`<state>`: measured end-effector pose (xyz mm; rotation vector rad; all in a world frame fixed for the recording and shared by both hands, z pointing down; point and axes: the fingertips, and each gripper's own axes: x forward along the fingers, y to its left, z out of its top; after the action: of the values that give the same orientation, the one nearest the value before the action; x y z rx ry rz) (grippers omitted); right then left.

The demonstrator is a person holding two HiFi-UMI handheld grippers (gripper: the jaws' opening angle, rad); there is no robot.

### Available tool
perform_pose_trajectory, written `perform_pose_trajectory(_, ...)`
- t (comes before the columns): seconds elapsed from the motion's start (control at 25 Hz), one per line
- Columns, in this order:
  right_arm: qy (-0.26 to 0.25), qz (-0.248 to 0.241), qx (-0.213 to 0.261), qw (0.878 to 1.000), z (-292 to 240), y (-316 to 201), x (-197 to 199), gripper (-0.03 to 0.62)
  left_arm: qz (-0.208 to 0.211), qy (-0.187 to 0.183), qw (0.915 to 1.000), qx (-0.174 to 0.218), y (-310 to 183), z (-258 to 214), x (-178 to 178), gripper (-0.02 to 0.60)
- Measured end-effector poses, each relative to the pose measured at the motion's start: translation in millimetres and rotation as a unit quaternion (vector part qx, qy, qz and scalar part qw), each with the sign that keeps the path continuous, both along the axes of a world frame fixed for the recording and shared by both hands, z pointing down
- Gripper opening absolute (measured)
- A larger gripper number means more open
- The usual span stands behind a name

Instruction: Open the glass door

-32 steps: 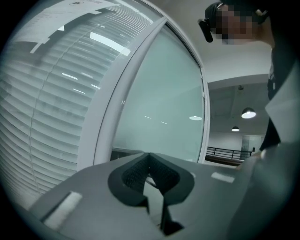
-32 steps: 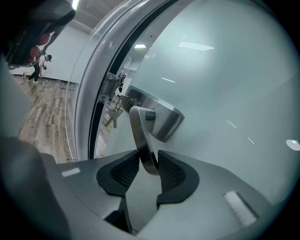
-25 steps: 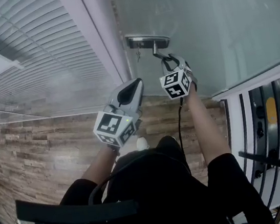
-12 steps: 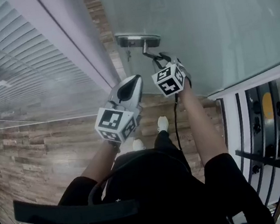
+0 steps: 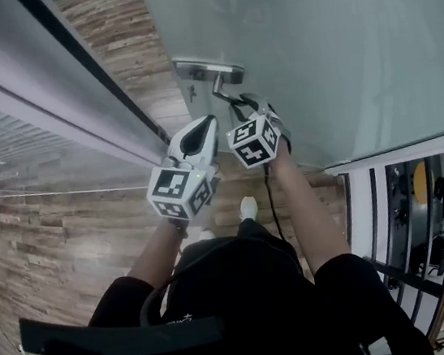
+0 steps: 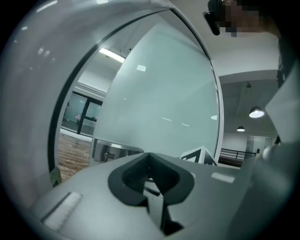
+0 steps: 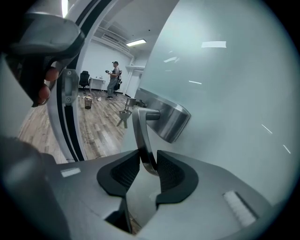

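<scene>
Clamp right gripper (image 7: 149, 171) fingers, just tightened, firmly round the lever handle (image 7: 140, 136) on the frosted glass door (image 7: 225, 93), keys (image 7: 123, 117) hanging just beside handle; pull smoothly along the swing; park left gripper (image 6: 151, 180), fingers together and empty, near handle

head view: sat on the person's head, looked steeply down past both arms to the floor (image 5: 65, 227) and the glass door (image 5: 333, 34) | left gripper view: rode on the left tool (image 5: 203, 130), looked along its jaws, near the door | right gripper view: rode on the right tool (image 5: 241, 106), very near the handle (image 7: 140, 136) | shared: all three showed the door and its lock plate (image 5: 207, 70)
</scene>
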<state>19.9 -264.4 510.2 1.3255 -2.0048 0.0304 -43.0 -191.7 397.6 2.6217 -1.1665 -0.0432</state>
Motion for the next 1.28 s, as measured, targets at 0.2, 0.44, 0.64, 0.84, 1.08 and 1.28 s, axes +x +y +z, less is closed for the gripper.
perform_pose_trajectory(0.2, -0.002, -0.008, -0.001, 1.000, -1, -20, 2, 0.112, -0.031, -0.007, 0.9995, -0.002, -19, -1, 0, 0.002)
perform_pose_trajectory(0.44, -0.007, -0.027, -0.001, 1.000, 0, -45, 2, 0.106, -0.062, -0.012, 0.9980, -0.001, -35, 0, 7, 0.002)
perform_pose_trajectory(0.64, -0.026, -0.035, -0.001, 0.999, -3, -69, 10, 0.101, -0.079, -0.015, 0.9968, 0.000, -48, -1, 18, 0.002)
perform_pose_trajectory(0.84, -0.027, -0.037, -0.001, 0.999, -5, -89, 14, 0.095, -0.077, -0.018, 0.9968, -0.008, -58, 3, 25, 0.002)
perform_pose_trajectory(1.08, -0.018, -0.029, 0.002, 0.999, -10, -113, 24, 0.091, -0.062, -0.014, 0.9979, -0.014, -79, 3, 36, 0.002)
perform_pose_trajectory(1.28, -0.018, -0.017, -0.006, 1.000, -9, -140, 34, 0.089, -0.044, -0.011, 0.9988, -0.017, -116, 1, 47, 0.002)
